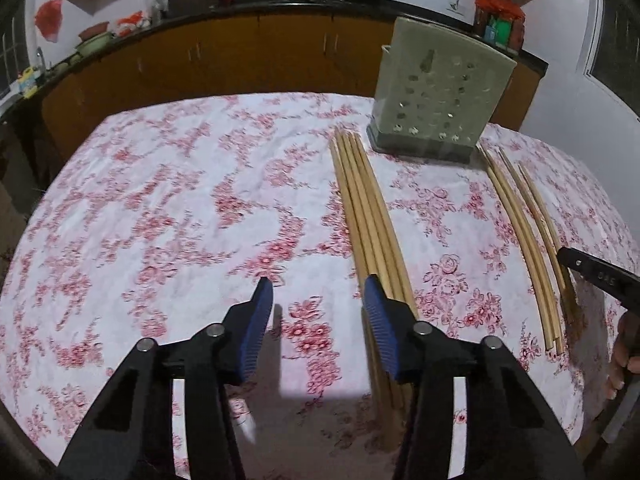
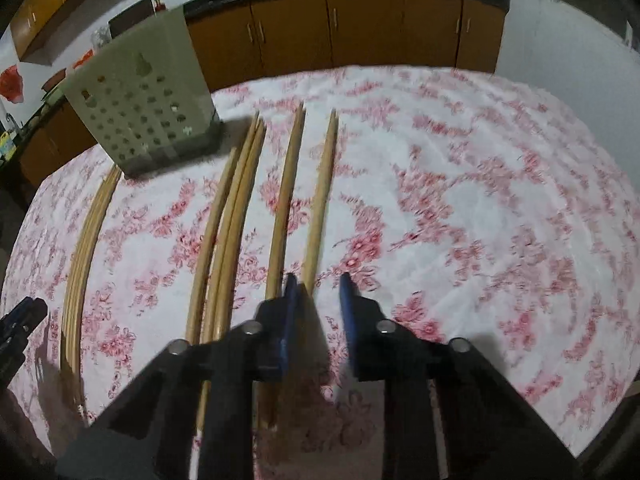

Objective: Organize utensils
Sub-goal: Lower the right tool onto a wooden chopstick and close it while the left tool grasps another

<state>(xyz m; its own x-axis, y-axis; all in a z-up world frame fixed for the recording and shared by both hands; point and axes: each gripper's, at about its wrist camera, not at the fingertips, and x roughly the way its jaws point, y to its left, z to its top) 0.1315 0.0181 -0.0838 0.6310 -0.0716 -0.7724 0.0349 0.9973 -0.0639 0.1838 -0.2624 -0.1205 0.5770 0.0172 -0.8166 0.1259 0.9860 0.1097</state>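
The right gripper (image 2: 319,312) had its blue pads drawn close together on the near end of the rightmost chopstick (image 2: 320,200); the view was blurred, so a firm bite was a judgement, not a certainty. That chopstick lay on the floral tablecloth (image 2: 480,200) with its long axis running from the near edge of the table toward the far edge, in line with the jaws, its tip pointing at the far edge. The perforated utensil holder (image 2: 140,112) stood upright near the far edge, ahead and to the left of this gripper, so the stick would probably have to be lifted, tipped upright and carried leftward.

The left gripper (image 1: 322,316) was spread, nothing pressed between its pads. A bundle of chopsticks (image 1: 368,208) ran under its right finger, lengthwise toward the holder. The left hand looked the nearer to the holder.
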